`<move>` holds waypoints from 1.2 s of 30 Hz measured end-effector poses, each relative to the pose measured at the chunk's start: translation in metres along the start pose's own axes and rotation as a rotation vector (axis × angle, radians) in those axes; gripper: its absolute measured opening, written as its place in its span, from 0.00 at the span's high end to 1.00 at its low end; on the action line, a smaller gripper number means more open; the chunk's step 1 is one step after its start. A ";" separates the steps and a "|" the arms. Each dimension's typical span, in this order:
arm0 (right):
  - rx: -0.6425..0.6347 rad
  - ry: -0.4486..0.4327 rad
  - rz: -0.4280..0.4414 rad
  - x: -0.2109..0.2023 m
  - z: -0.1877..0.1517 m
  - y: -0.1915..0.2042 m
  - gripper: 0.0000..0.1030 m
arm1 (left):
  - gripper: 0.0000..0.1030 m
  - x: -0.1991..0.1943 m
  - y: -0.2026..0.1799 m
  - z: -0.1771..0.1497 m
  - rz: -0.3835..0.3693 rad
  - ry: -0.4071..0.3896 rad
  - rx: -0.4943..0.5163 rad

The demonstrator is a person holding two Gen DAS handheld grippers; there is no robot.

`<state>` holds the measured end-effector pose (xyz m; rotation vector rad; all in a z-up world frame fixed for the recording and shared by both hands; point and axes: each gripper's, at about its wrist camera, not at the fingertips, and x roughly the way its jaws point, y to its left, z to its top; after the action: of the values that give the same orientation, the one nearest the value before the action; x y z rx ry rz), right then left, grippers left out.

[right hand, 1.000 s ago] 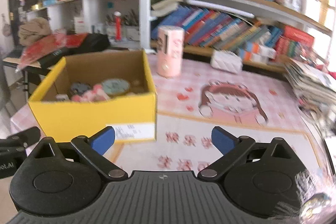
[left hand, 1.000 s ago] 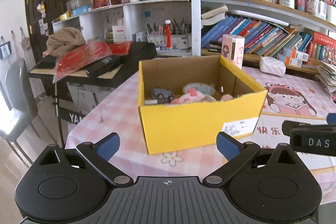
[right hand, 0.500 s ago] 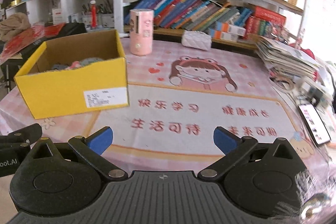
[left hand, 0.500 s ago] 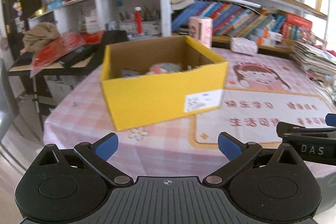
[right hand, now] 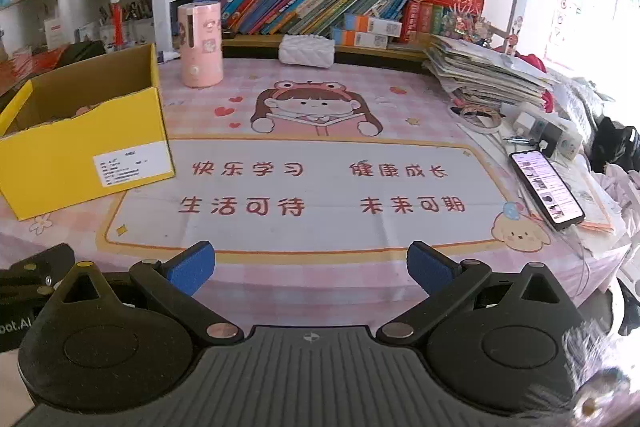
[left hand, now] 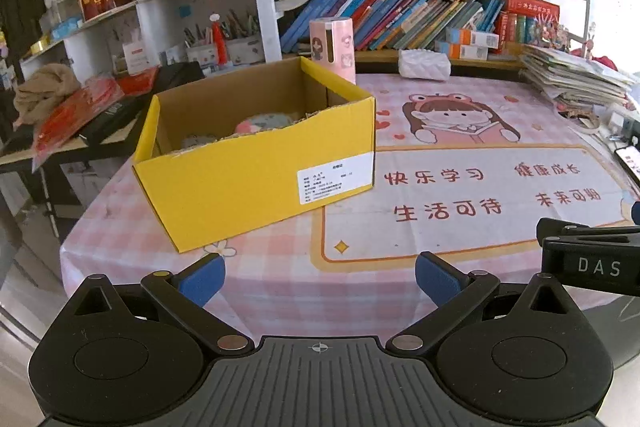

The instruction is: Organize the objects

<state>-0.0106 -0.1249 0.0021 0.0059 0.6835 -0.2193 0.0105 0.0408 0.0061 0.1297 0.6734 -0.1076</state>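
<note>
Left gripper and right gripper, both spread wide and empty, above the table's near edge; yellow box (small items inside) sits at left.

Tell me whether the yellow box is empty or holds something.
Not empty. The yellow box is open at the top, and soft pink and grey items show above its near wall. How many, cannot tell.

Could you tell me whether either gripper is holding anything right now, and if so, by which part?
Nothing is held. The left gripper and the right gripper both have their jaws open and empty, apart from the yellow box on the table.
</note>
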 end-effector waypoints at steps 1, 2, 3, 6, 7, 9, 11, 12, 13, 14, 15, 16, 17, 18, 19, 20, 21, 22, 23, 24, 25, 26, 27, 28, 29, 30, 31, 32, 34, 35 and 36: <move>-0.003 -0.005 -0.002 0.001 0.002 0.000 0.00 | 0.01 0.000 -0.001 0.001 0.000 -0.001 -0.002; -0.008 -0.009 -0.005 0.001 0.004 0.000 0.00 | 0.01 0.000 -0.003 0.003 0.000 -0.004 -0.003; -0.012 -0.014 -0.008 0.001 0.006 0.000 0.00 | 0.01 0.000 -0.004 0.004 -0.001 -0.008 -0.003; -0.025 -0.033 -0.004 -0.002 0.008 -0.001 0.00 | 0.01 0.001 -0.009 0.005 -0.004 -0.010 0.001; -0.029 -0.038 -0.012 -0.003 0.009 -0.001 0.00 | 0.01 0.002 -0.010 0.006 -0.004 -0.010 0.002; -0.026 -0.041 -0.025 -0.004 0.008 -0.004 0.00 | 0.01 0.002 -0.012 0.008 -0.005 -0.008 -0.001; -0.015 -0.042 -0.026 -0.005 0.009 -0.007 0.00 | 0.01 0.004 -0.014 0.009 -0.008 -0.006 -0.007; -0.011 -0.046 -0.027 -0.006 0.009 -0.009 0.00 | 0.01 0.004 -0.015 0.010 -0.008 -0.004 -0.007; -0.009 -0.051 -0.030 -0.006 0.009 -0.011 0.00 | 0.01 0.005 -0.017 0.010 -0.008 -0.002 -0.005; -0.009 -0.053 -0.032 -0.007 0.009 -0.013 0.00 | 0.01 0.006 -0.018 0.010 -0.006 0.000 -0.002; -0.009 -0.052 -0.036 -0.006 0.009 -0.014 0.00 | 0.01 0.006 -0.020 0.011 -0.005 0.002 0.001; -0.008 -0.049 -0.039 -0.006 0.009 -0.015 0.00 | 0.01 0.007 -0.022 0.011 -0.004 0.005 0.003; -0.006 -0.046 -0.041 -0.006 0.008 -0.016 0.00 | 0.01 0.007 -0.023 0.011 -0.002 0.008 0.006; -0.003 -0.041 -0.044 -0.005 0.008 -0.017 0.00 | 0.01 0.008 -0.025 0.010 0.000 0.012 0.008; -0.002 -0.037 -0.046 -0.004 0.008 -0.018 0.00 | 0.01 0.008 -0.026 0.010 0.003 0.017 0.009; -0.001 -0.035 -0.049 -0.003 0.008 -0.019 0.00 | 0.01 0.009 -0.027 0.010 0.006 0.021 0.010; 0.001 -0.034 -0.052 -0.003 0.008 -0.019 0.00 | 0.01 0.009 -0.028 0.010 0.009 0.024 0.010; 0.002 -0.033 -0.056 -0.003 0.007 -0.019 0.00 | 0.01 0.010 -0.029 0.009 0.012 0.027 0.010; 0.001 -0.031 -0.060 -0.002 0.007 -0.020 0.00 | 0.01 0.010 -0.030 0.009 0.013 0.030 0.011; 0.002 -0.027 -0.062 -0.001 0.007 -0.020 0.00 | 0.01 0.011 -0.031 0.009 0.015 0.033 0.011; 0.003 -0.023 -0.063 -0.001 0.007 -0.020 0.00 | 0.01 0.011 -0.031 0.009 0.015 0.034 0.010; 0.004 -0.020 -0.063 0.000 0.007 -0.021 0.00 | 0.01 0.011 -0.032 0.009 0.015 0.035 0.009; 0.005 -0.017 -0.064 0.000 0.007 -0.021 0.00 | 0.01 0.012 -0.032 0.009 0.016 0.036 0.009; 0.005 -0.016 -0.065 0.001 0.007 -0.021 0.00 | 0.01 0.012 -0.032 0.009 0.016 0.037 0.009; 0.004 -0.015 -0.067 0.001 0.007 -0.021 0.00 | 0.01 0.012 -0.032 0.009 0.017 0.038 0.009; 0.004 -0.014 -0.068 0.001 0.007 -0.021 0.00 | 0.01 0.012 -0.033 0.009 0.018 0.039 0.010; 0.004 -0.012 -0.069 0.001 0.007 -0.022 0.00 | 0.01 0.012 -0.033 0.009 0.019 0.040 0.011; 0.004 -0.010 -0.070 0.002 0.007 -0.022 0.00 | 0.01 0.012 -0.033 0.009 0.019 0.042 0.011; 0.005 -0.005 -0.069 0.003 0.006 -0.022 0.00 | 0.01 0.013 -0.033 0.009 0.019 0.044 0.007; 0.005 -0.003 -0.067 0.003 0.006 -0.023 0.00 | 0.01 0.013 -0.032 0.009 0.020 0.044 0.004; 0.004 -0.001 -0.066 0.003 0.006 -0.023 0.00 | 0.01 0.013 -0.032 0.009 0.021 0.044 0.001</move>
<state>-0.0092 -0.1482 0.0060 -0.0131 0.6825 -0.2839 0.0217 0.0070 0.0026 0.1403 0.7160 -0.0850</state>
